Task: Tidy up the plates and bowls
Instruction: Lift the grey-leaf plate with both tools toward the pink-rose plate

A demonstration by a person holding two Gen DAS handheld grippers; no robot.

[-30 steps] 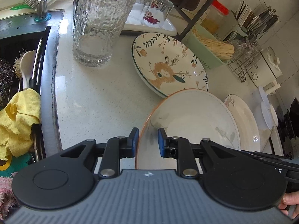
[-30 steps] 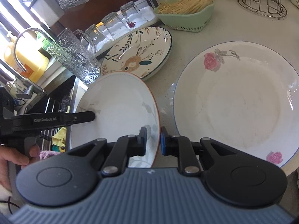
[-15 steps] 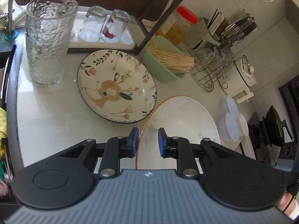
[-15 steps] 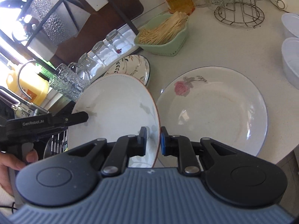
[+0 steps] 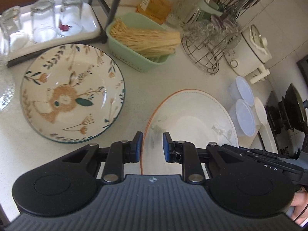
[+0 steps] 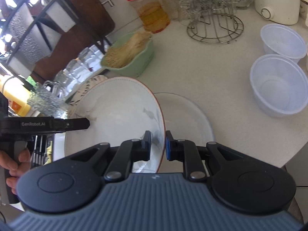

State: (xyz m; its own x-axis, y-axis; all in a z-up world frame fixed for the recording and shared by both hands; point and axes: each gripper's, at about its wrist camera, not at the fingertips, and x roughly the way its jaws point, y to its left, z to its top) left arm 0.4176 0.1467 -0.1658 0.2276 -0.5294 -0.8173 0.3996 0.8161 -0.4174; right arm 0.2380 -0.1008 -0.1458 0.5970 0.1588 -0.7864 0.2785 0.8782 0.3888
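Left gripper (image 5: 153,147) and right gripper (image 6: 156,145) each pinch the orange-rimmed plate (image 5: 192,119) by its rim

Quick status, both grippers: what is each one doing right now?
Left gripper: shut on the orange-rimmed plate, at its rim.
Right gripper: shut on the opposite rim of the same plate.

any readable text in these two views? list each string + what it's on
"GenRobot.AI": on the side of the left gripper, seen in the right wrist view.
Letters on the right gripper's body at the right edge of the left wrist view: partial, too small to read.
Label on the red-lidded jar: print too blurred to read.
Yellow container: red marking, unreadable.
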